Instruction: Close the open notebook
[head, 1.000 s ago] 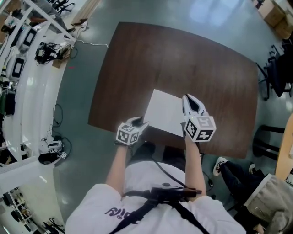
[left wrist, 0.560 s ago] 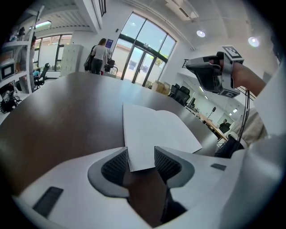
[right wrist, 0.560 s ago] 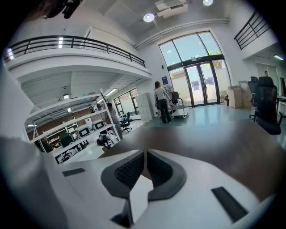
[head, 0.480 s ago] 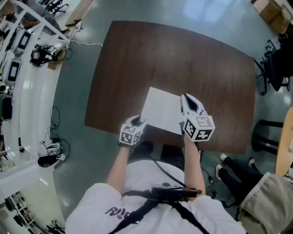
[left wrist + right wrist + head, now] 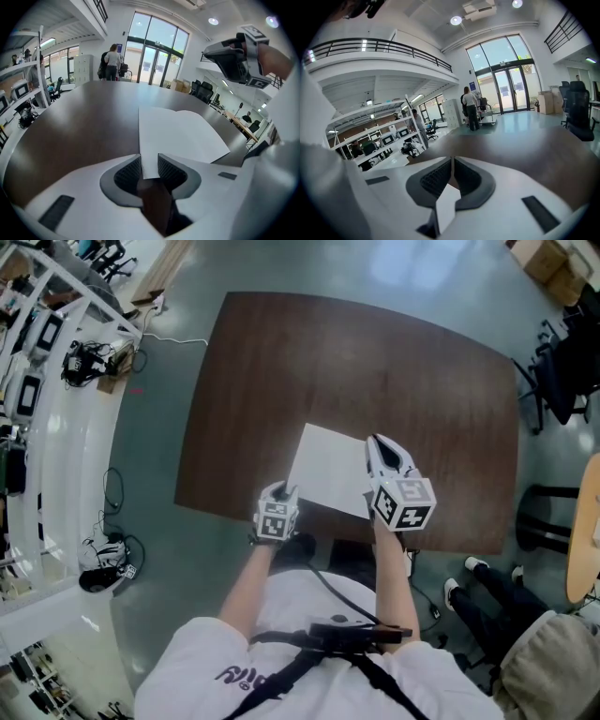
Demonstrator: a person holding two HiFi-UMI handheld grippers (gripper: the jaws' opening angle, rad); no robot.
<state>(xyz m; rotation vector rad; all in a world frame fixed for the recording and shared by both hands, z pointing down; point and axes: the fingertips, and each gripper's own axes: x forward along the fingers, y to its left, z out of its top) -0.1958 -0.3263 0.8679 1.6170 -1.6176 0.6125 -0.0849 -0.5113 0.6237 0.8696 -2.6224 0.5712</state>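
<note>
— Where is the notebook (image 5: pixel 328 470)?

— It lies flat and open at the near edge of the brown surface (image 5: pixel 375 352), between both hands. Its near left corner sits inside the left gripper (image 5: pixel 149 165), whose fingers are apart and closing but not yet pressing. The sheet runs away and rightward from there.

— And the right gripper (image 5: pixel 451 174)?

— Its fingers are nearly together, seemingly pinching the page's right edge (the white sliver is hard to read). The left looks better placed to fold. There are no containers anywhere.

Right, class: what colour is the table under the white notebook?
Dark brown wooden table; best seen in the head view.
</note>
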